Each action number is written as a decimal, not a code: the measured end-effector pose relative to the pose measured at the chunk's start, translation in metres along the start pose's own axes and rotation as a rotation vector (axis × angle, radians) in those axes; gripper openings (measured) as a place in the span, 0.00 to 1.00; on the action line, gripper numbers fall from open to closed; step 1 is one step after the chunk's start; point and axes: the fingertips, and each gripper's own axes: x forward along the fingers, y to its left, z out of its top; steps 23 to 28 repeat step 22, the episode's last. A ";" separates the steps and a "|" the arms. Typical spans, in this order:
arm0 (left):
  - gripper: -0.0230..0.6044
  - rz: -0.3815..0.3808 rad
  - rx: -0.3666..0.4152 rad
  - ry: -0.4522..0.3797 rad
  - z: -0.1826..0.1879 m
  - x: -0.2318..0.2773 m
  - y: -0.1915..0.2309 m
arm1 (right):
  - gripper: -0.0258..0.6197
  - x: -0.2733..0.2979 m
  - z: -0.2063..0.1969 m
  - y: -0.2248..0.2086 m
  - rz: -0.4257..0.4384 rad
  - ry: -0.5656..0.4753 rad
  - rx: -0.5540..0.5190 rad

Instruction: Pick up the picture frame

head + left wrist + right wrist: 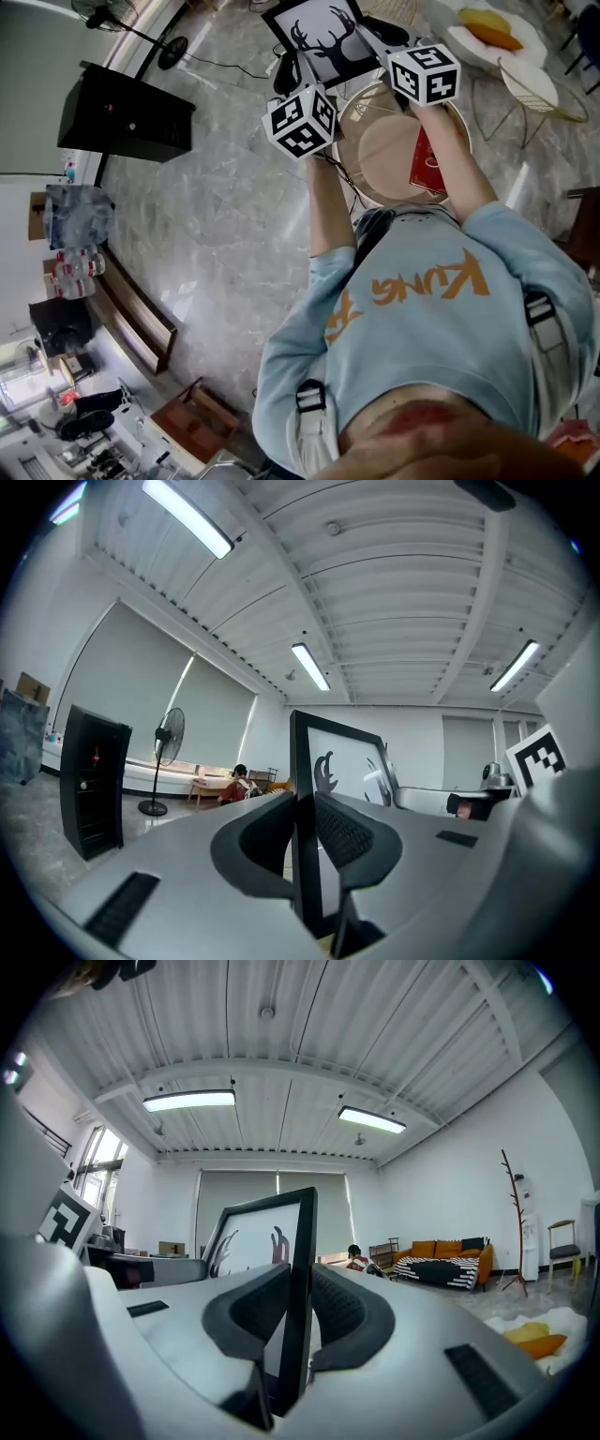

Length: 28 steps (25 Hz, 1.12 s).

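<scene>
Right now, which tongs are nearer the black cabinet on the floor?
Left. The left tongs clamp the picture frame's edge on the side facing the black cabinet; the right tongs clamp the opposite edge, farther from it.

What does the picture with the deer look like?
The picture frame has a thin black border around a white sheet with a black deer head and antlers. It looks flat and stiff. It is held up in the air, its face toward the person. The left claw pinches one side edge and the right claw pinches the opposite edge.
</scene>
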 end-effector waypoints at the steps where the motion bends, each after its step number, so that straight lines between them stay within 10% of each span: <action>1: 0.17 -0.005 0.009 -0.006 0.002 0.004 -0.003 | 0.15 0.001 0.002 -0.004 -0.001 -0.006 -0.001; 28: 0.17 0.014 0.002 0.006 -0.021 0.015 0.008 | 0.15 0.017 -0.014 -0.009 0.027 0.024 -0.025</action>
